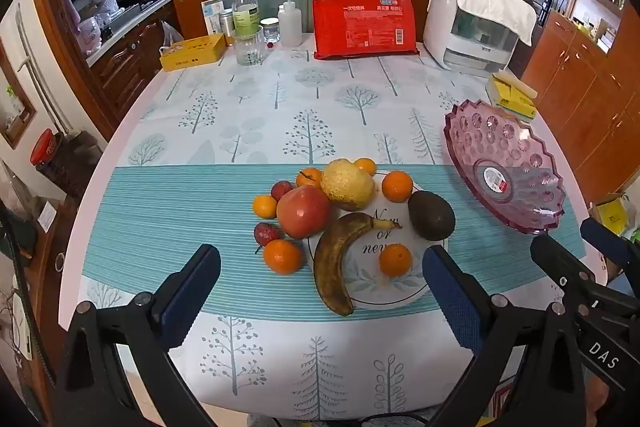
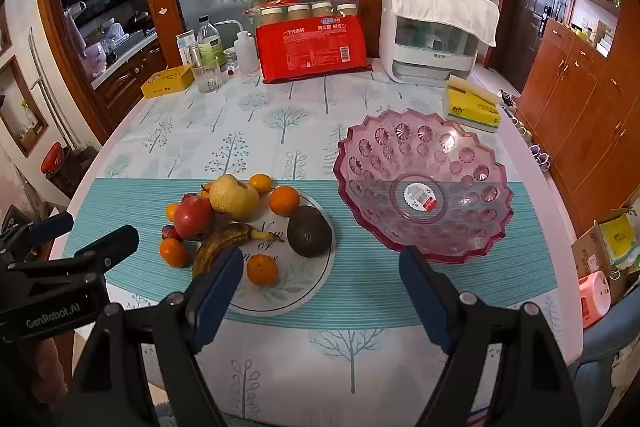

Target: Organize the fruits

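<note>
1. Fruit lies heaped at the centre of the left wrist view, on and beside a round white printed mat [image 1: 396, 291]: a brown overripe banana [image 1: 336, 263], a red apple [image 1: 303, 211], a yellow pear [image 1: 347, 187], a dark avocado [image 1: 431, 215], several small orange tangerines [image 1: 395, 259] and two red lychee-like fruits [image 1: 266, 233].
2. Nothing sits in the pink faceted glass fruit bowl [image 2: 472, 227], which stands at right of centre in the right wrist view, just beside the heap, on the teal striped runner [image 1: 168, 211].
3. Step in hand, as judged: none of the sorting has started; no fruit is in the bowl.
4. Next move, as judged: lower one tool over a single loose fruit, such as the near tangerine, close gently, and carry it rightward into the bowl.
5. Left gripper [image 1: 320, 291] hovers above the table's near edge, tilted steeply down, jaws spread to their widest, holding nothing.
6. Right gripper [image 2: 320, 291] hovers likewise, between heap and bowl, jaws fully apart and empty.
7. Clutter along the upper frame, including a red packet [image 1: 364, 27], is well apart from the work.
</note>
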The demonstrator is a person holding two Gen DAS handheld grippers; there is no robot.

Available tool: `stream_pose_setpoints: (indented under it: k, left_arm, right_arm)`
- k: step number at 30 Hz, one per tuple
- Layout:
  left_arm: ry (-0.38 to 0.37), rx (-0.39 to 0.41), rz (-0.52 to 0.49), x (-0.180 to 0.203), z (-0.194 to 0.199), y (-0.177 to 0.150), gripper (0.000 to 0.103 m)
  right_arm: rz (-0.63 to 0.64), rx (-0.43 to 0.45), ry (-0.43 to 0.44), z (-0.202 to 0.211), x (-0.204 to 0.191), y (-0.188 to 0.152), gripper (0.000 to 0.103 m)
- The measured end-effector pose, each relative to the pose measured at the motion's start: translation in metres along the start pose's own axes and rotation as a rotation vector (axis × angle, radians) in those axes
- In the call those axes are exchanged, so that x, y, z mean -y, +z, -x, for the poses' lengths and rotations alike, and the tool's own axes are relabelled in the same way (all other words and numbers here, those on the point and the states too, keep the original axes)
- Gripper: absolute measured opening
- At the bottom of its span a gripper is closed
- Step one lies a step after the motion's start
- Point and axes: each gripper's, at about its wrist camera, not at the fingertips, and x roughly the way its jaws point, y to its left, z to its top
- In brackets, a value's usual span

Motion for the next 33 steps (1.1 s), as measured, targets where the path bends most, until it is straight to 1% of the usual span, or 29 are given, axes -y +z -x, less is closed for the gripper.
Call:
stream_pose_setpoints:
  k: [7, 16, 19, 33]
  left_arm:
    - [-0.011, -0.026, -0.004, 0.002, 0.0, 0.005, 0.101]
    - [-0.03, -0.022, -0.004, 0.009, -0.004, -0.006, 0.1]
    - [-0.034, -0.021, -0.004, 0.011, -0.004, -0.008, 0.1]
    - [-0.033, -0.026, -0.001, 0.014, -0.003, -0.009, 0.101]
  right_arm:
    - [0.009, -0.001, -0.004, -0.001, -0.002, -0.001, 0.081]
    - [0.008, -0.008, 0.001, -0.002, -0.003, -0.005, 0.081]
    - [0.004, 0.0, 0.011, -0.001, 0.003, -0.008, 0.081]
    - [0.002, 0.007, 0.038, 0.0, 0.01, -0.01, 0.081]
